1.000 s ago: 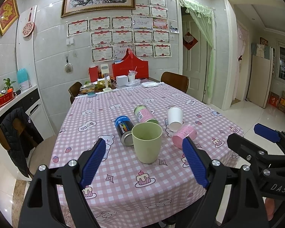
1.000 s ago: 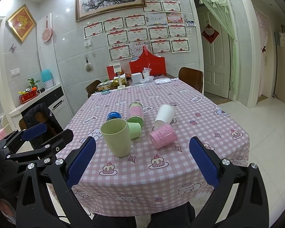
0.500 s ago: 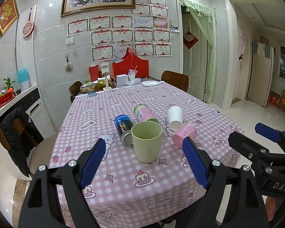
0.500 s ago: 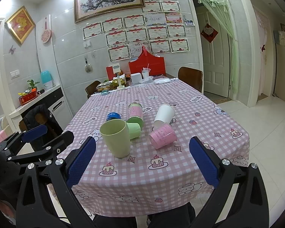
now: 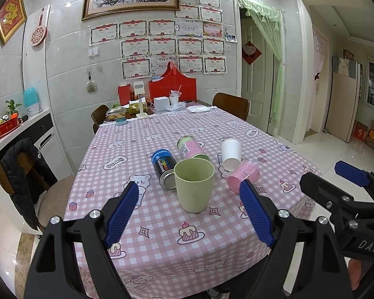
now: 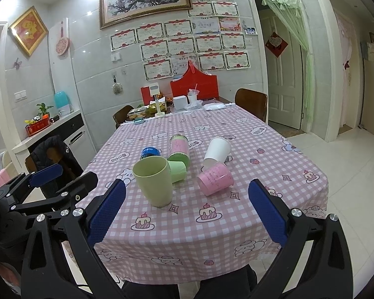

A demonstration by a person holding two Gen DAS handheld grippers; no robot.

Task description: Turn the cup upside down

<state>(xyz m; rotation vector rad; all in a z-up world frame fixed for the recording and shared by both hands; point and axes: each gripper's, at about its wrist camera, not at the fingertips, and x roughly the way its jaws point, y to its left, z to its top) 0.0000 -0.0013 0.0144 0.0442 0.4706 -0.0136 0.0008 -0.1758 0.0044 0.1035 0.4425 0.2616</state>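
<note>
A pale green cup (image 5: 194, 185) stands upright, mouth up, on the pink checked tablecloth (image 5: 162, 236); it also shows in the right wrist view (image 6: 154, 181). My left gripper (image 5: 190, 214) is open and empty, held short of the cup and centred on it. My right gripper (image 6: 187, 211) is open and empty, back near the table's front edge, with the cup to its left. Each gripper shows in the other's view: the right one (image 5: 349, 177) and the left one (image 6: 47, 174).
Around the cup lie a blue can (image 5: 163, 165), a pink-labelled can (image 5: 190, 148), a white paper cup (image 5: 230, 153), a pink cup (image 5: 243, 175) and a small green cup (image 6: 177, 170). Boxes and clutter stand at the far end (image 5: 162, 104). Chairs flank the table.
Both grippers have crept slightly closer to the table. The cups and cans have not moved.
</note>
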